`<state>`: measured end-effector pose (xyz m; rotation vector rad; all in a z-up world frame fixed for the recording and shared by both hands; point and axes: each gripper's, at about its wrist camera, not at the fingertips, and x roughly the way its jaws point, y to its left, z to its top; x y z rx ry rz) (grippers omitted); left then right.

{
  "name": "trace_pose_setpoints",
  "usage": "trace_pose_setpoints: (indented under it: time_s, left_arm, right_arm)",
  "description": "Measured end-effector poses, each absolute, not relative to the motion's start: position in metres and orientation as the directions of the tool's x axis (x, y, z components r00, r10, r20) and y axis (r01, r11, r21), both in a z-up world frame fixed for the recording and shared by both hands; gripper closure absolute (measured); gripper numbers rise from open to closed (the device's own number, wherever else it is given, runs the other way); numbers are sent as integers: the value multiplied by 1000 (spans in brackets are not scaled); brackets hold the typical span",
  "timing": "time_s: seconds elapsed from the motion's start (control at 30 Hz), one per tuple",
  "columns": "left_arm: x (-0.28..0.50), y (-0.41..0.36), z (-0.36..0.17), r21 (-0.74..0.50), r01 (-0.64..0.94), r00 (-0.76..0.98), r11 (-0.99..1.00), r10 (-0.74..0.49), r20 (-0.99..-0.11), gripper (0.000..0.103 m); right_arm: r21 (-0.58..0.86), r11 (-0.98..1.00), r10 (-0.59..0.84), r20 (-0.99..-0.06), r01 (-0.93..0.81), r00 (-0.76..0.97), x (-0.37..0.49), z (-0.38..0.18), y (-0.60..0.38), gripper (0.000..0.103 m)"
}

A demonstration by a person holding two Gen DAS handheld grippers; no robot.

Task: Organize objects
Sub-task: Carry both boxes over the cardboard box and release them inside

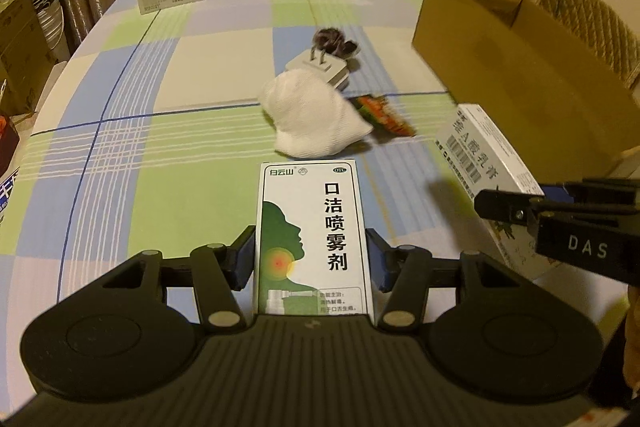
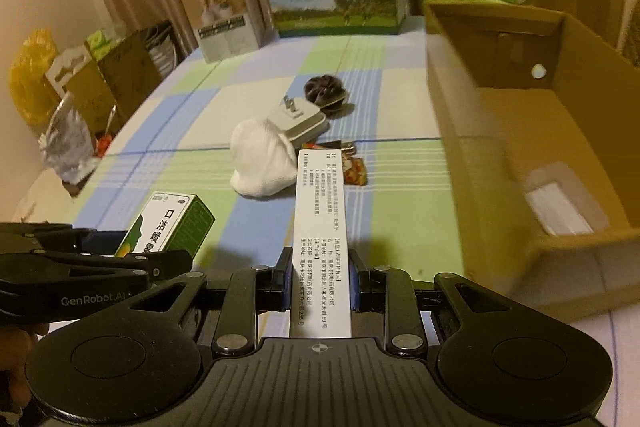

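The left gripper [image 1: 312,259] pinches a green-and-white spray box [image 1: 314,239] by its long sides, its blue pads flat against the card. The box is held clear of the checked cloth [image 1: 160,155], long axis running straight away from the gripper, top end pointing to the far side of the table.

The right gripper [image 2: 320,279] clamps a slim white medicine box [image 2: 322,227] on its narrow printed edge; that box also points lengthwise away from the fingers, toward the far side, and is lifted off the cloth.

Farther off in the middle of the table lie a white sock [image 1: 308,119], a plug adapter [image 1: 320,69], a dark fuzzy hair tie [image 1: 330,41] and a snack packet [image 1: 386,113]. An open cardboard box [image 2: 520,131] stands at the right, with a white item on its floor
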<state>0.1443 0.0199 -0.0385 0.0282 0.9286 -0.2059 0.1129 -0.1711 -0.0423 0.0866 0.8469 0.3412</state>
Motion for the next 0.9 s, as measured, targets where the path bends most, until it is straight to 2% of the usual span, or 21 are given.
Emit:
trace_pose_setpoints:
  time_s: [0.33,0.9]
  left_arm:
    - [108,-4,8,-67,206,623,976,-184,-760,53]
    - [88,-67,54,-70,303,652,950,-260,-712,53]
  right_arm:
    - [214,945,327,-658,-247,679,80,5,-198,80]
    - [258,955,275,-596,-145,755,53,40,-269,80]
